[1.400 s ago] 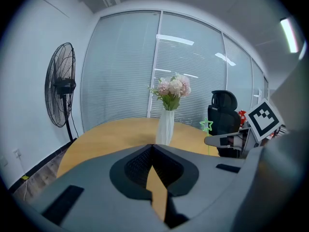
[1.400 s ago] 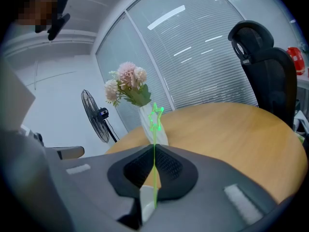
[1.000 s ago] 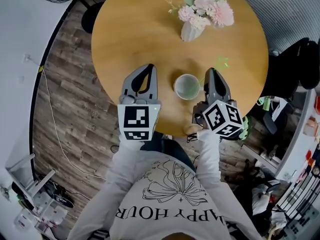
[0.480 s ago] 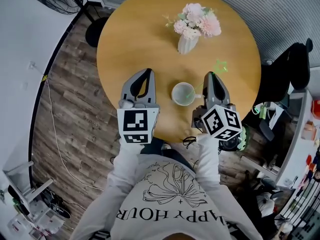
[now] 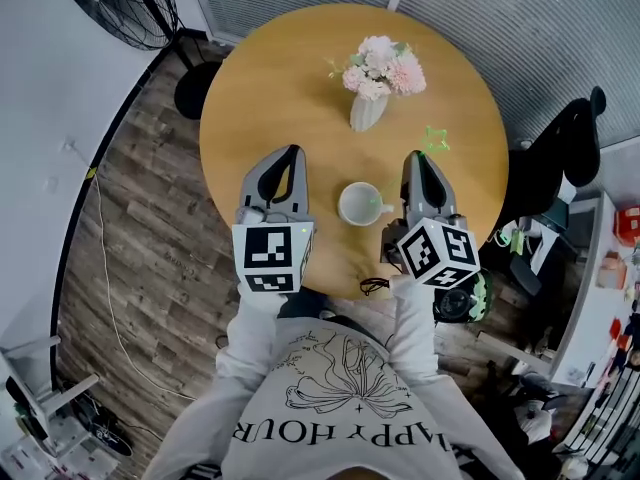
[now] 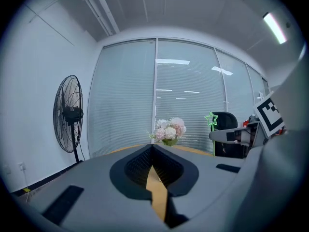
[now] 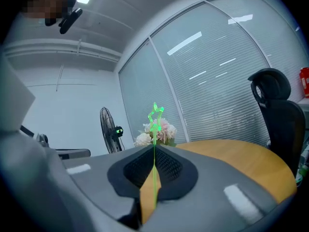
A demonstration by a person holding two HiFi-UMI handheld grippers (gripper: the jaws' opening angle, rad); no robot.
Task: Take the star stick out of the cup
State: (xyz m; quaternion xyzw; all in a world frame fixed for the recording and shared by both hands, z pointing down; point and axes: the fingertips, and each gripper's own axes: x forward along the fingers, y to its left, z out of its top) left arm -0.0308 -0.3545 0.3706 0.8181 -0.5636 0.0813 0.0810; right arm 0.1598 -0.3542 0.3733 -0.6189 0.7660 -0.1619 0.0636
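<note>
Office room, wood-plank floor [image 5: 130,228], blinds wall [image 5: 480,18] at 12 o'clock, standing fan [image 5: 110,3] at 10 o'clock, black chair [image 5: 570,138] at 3 o'clock. Round wooden table [image 5: 260,88] fills the middle of the head view, and the person stands at its 6 o'clock edge. Vase of pink flowers [image 5: 372,83] sits upright toward the 12 o'clock side. White cup [image 5: 360,204] stands upright near the 6 o'clock edge, between the two grippers and touching neither. Left gripper [image 5: 290,154] is at the cup's 9 o'clock, jaws pressed together with nothing between them, so it is idle. Right gripper [image 5: 418,160] is at the cup's 3 o'clock, jaws nearly shut and pinching the star stick [image 7: 154,173] by its thin shaft. The right gripper view shows the green shaft running straight up the jaw gap, with the star head poking out past the tips in front of the flowers. In the head view the star sits at about 1 o'clock off the right tips, over the table and well apart from the cup. The long axis runs roughly 1 o'clock to 7 o'clock, with the tail end slanting back toward the cup's 3 o'clock rim. The shaft is too thin to tell whether the tail has cleared the rim. Judgement: the right hand owns the move. The pull looks nearly done; it probably needs to go on up and away toward 3 o'clock so the tail doesn't snag and tip the cup.
</note>
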